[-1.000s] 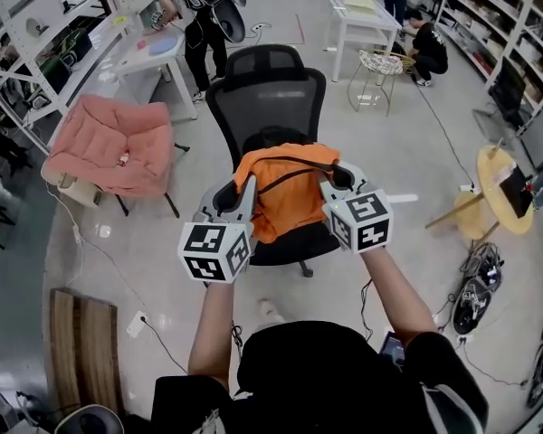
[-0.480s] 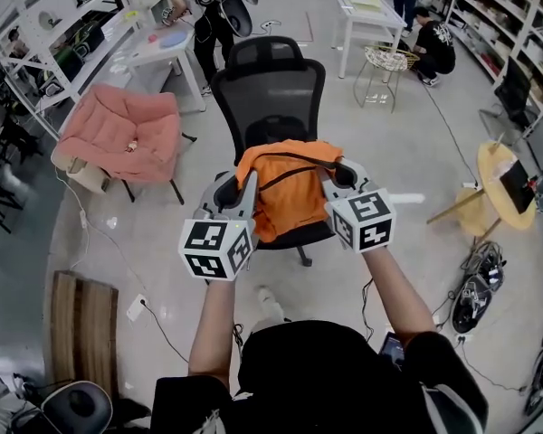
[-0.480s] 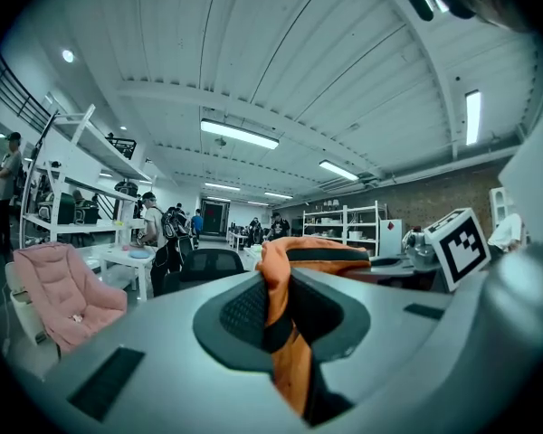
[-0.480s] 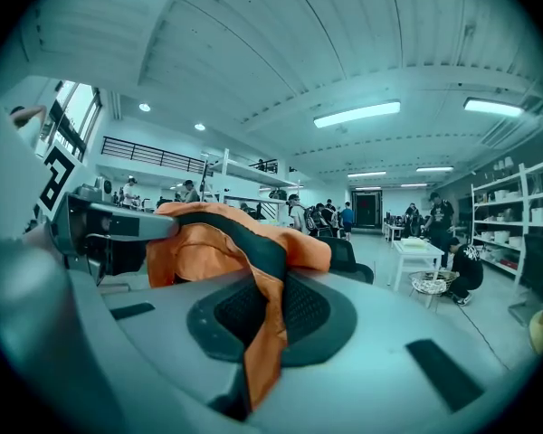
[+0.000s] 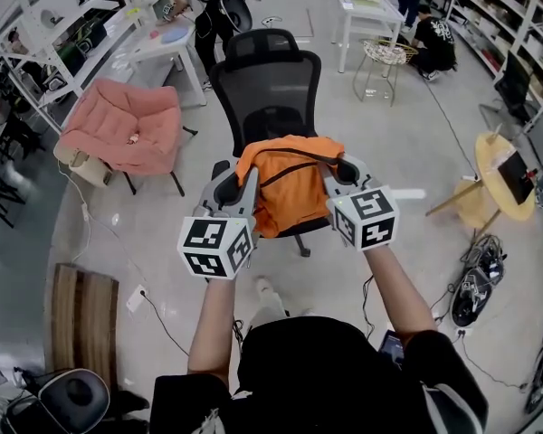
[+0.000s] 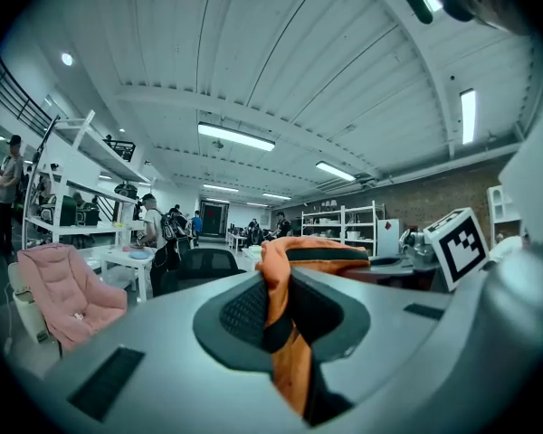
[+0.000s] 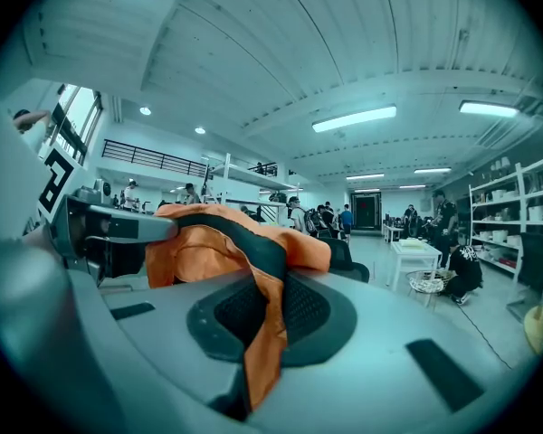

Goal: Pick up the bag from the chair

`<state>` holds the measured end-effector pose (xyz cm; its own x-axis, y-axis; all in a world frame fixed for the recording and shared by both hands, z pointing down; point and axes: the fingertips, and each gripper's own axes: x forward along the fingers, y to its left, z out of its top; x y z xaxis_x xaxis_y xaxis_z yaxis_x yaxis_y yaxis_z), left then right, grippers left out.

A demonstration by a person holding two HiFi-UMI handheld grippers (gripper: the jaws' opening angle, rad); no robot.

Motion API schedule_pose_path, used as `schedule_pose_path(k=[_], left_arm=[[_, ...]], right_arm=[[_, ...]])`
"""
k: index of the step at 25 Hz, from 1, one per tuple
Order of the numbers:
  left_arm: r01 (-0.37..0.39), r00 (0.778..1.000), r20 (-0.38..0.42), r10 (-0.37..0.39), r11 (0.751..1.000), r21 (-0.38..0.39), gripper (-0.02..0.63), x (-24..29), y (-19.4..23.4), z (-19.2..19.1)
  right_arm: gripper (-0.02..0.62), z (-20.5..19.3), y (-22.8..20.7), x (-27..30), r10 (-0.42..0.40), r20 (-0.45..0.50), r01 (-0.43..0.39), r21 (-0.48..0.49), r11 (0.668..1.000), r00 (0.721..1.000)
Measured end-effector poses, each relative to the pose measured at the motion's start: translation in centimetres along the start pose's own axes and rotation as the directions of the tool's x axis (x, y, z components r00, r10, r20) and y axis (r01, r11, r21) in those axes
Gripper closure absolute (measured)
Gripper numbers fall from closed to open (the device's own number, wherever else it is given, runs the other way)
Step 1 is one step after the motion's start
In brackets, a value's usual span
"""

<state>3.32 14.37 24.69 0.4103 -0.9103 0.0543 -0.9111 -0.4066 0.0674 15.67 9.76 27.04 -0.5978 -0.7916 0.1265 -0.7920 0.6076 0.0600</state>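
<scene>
The black mesh office chair stands straight ahead, its tall backrest closing the way forward. The orange fabric bag with a black strap fills the gap between the left gripper and the right gripper, both clamped on it. To the right, the glossy grey floor lies open as far as the round yellow wooden side table and the tangle of black cables. To the left, a pink cushioned lounge chair leaves only a narrow passage.
</scene>
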Motion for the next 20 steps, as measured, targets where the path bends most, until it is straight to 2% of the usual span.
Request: schedule_pose_path(k=[11, 20], left_arm=[[0.005, 1.000, 0.008, -0.005, 1.000, 0.003, 0.552, -2.1, -2.5, -0.3], [0.007, 1.000, 0.014, -0.007, 1.000, 0.005, 0.552, -2.8, -2.9, 0.0]], right_arm=[[0.583, -0.3, 0.6, -3.0, 0.001, 0.013, -0.002, 0.005, 1.000, 1.000], [0.583, -0.2, 1.0, -3.7, 0.003, 0.018, -0.003, 0.010, 1.000, 1.000]])
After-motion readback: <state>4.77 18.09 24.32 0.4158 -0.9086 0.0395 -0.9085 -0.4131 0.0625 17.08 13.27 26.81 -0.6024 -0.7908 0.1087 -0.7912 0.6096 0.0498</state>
